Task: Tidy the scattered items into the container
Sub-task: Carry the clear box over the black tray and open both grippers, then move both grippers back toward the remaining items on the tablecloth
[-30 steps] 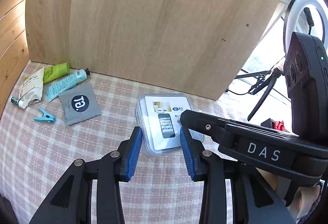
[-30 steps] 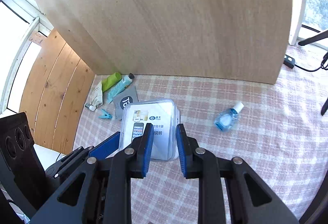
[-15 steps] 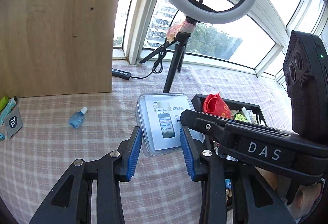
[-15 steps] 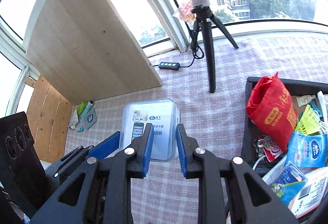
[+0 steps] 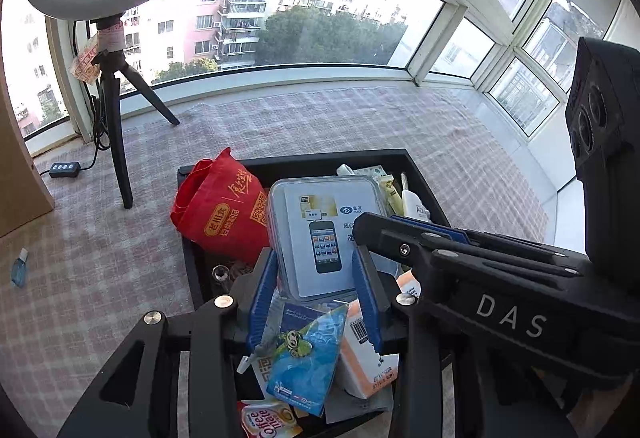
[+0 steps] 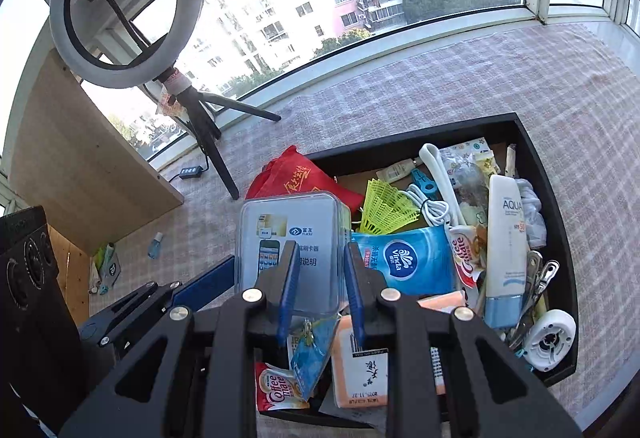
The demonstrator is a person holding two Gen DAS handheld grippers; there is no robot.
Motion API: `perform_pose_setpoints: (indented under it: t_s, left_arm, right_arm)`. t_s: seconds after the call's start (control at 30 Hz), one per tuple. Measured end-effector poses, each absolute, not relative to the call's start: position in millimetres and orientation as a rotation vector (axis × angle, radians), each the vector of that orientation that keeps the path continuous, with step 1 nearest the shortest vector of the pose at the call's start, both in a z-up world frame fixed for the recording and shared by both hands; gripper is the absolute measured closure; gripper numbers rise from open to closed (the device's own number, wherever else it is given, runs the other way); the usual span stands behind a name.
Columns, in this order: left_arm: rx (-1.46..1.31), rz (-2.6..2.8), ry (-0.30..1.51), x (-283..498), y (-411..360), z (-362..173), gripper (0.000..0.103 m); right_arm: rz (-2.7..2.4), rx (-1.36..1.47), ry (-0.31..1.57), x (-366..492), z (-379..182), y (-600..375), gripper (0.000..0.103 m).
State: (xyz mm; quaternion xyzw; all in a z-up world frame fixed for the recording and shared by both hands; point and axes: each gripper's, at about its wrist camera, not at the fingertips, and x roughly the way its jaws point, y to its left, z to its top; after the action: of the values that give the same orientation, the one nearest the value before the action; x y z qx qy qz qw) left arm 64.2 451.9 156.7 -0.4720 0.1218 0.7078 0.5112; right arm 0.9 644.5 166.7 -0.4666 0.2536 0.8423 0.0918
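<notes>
A clear plastic box [image 5: 325, 238] with a phone-picture leaflet inside is held between both grippers above the black tray [image 5: 280, 162]. My left gripper [image 5: 316, 270] grips its two long sides. My right gripper [image 6: 320, 266] pinches its near edge; the box also shows in the right wrist view [image 6: 288, 238]. The tray [image 6: 560, 205] holds a red bag [image 5: 224, 209], tissue pack [image 6: 404, 258], sunscreen tube [image 6: 506, 250] and several other small items.
A ring light on a tripod [image 6: 208, 133] stands left of the tray with its cable switch [image 5: 64, 169]. A small blue bottle [image 6: 155, 244] and tubes [image 6: 106, 258] lie by the wooden board [image 6: 80, 157]. Windows surround the checked tablecloth.
Both grippers, holding the box together, have swung right from the wooden board, past the tripod, to above the filled black tray.
</notes>
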Motion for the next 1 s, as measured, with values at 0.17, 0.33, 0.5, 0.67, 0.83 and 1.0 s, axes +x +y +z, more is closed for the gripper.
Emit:
perform_pose_setpoints:
  t_s: [0.17, 0.33, 0.5, 0.67, 0.83, 1.0]
  left_arm:
    - [-1.097, 1.678, 0.332, 82, 459, 168, 0.067]
    - [-1.088, 1.72, 0.326, 68, 446, 174, 0.067]
    - [-1.094, 1.796, 0.317, 42, 415, 175, 0.067]
    - [-1.13, 1.89, 0.283, 5, 365, 170, 0.064]
    - [-1.186, 2.004, 0.235, -36, 301, 161, 0.064]
    - [-1.237, 2.114, 0.23, -72, 227, 142, 0.061]
  right_arm:
    - [2.458, -1.285, 0.758, 23, 176, 669, 0.073]
    - [2.491, -1.28, 0.739, 19, 182, 661, 0.068]
    - [2.541, -1.327, 0.699, 1, 181, 634, 0.064]
    - [2.606, -1.394, 0.622, -24, 181, 592, 0.059]
    - [2.691, -1.466, 0.528, -52, 180, 538, 0.053]
    - [2.758, -1.558, 0.436, -78, 171, 480, 0.051]
